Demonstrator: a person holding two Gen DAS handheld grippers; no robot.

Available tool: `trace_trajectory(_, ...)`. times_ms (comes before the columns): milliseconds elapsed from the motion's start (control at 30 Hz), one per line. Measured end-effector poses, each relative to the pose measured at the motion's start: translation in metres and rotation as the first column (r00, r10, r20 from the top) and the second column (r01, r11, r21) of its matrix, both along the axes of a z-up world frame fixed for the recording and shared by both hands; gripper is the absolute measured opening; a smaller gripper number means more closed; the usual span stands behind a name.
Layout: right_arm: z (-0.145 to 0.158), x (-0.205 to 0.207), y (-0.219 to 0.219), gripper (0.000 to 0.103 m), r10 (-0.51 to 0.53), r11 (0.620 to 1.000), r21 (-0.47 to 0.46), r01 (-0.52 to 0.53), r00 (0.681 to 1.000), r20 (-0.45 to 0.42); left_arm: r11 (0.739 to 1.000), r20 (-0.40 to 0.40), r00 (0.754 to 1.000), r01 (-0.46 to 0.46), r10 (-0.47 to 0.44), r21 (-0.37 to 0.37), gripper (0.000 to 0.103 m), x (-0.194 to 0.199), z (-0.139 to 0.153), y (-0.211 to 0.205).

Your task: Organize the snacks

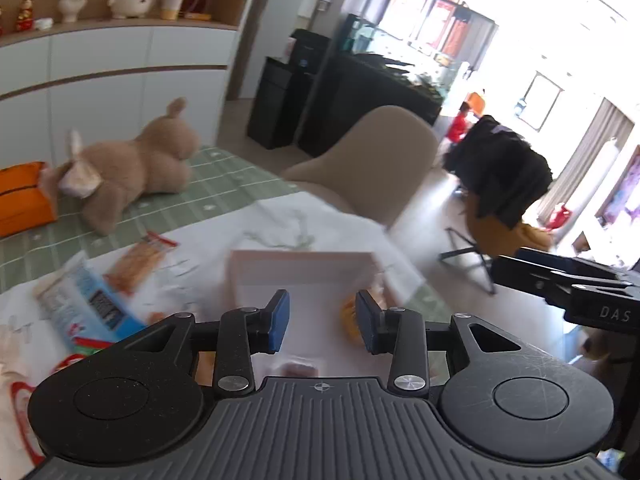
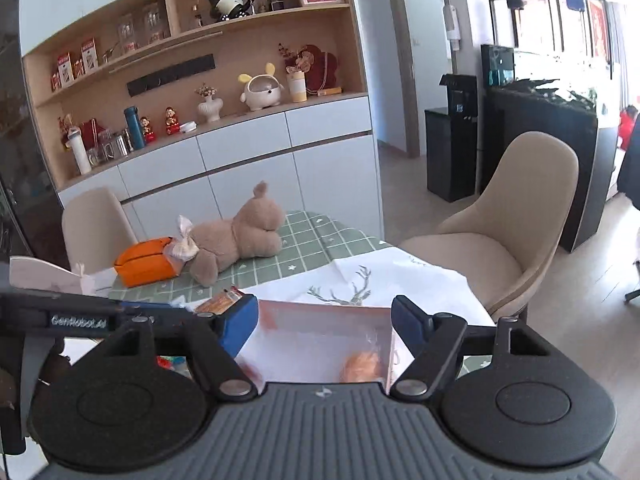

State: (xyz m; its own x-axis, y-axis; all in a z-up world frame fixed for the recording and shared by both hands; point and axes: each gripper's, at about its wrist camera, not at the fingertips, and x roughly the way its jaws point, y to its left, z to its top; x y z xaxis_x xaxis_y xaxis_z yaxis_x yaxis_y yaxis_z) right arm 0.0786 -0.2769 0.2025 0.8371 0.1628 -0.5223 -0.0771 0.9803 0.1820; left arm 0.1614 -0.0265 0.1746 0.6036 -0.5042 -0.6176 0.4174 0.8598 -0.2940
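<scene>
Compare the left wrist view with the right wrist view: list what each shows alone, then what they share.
Left wrist only: a blue and white snack pack and a dark garment draped over a seat.
Right wrist only: the upper shelves with a panda figure, and a white chair behind the table.
Both: the pink box holding an orange snack, the plush bear, the beige chair and the orange pouch.

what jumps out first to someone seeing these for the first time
The brown plush bear lying on the green checked tablecloth, its rear end against an orange tissue box, catches the eye first. Nearer, an open pale pink cardboard box sits on a white deer-print cloth with an orange snack inside, seen between the right gripper's parted blue fingers.
</scene>
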Motion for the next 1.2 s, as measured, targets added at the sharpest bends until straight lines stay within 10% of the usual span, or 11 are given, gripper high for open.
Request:
trace_trajectory(133,-0.022,0.011,0.021,0.074,0.019,0.994,-0.105,-0.022,0.999,-0.035,0.982,0.045,0.985,-0.17,0.166,0.086,0.041,0.009,-0.02,0.046)
trace_trajectory(300,-0.008,0.04,0.085,0.078,0.091,0.975,-0.205,-0.084,0.996,0.023,0.876,-0.009,0.878,-0.477,0.478,0.07,0.041,0.008,-0.063,0.119)
trace_trajectory(500,-0.034,0.178,0.147,0.078,0.264,0.951,0.238,-0.196,0.915,-0.304,0.815,0.011,0.825,-0.559,0.564,0.151,0.039,0.0,-0.09,0.156)
trace_trajectory(867,-0.167,0.332,0.239,0.064,0.035,0.997,-0.042,-0.065,0.86,-0.508,0.823,-0.097,0.818,-0.567,0.567,0.022,0.039,0.008,-0.114,0.184)
trace_trajectory(1067,-0.173,0.301,0.262,0.039,0.186,0.936,-0.155,-0.315,0.818,-0.544,0.816,-0.153,0.812,-0.576,0.563,-0.055,0.038,0.012,-0.12,0.201)
trace_trajectory(1200,-0.17,0.25,0.26,0.038,0.359,0.868,-0.056,-0.493,0.701,-0.616,0.829,-0.182,0.823,-0.556,0.538,-0.067,0.038,0.015,-0.126,0.2)
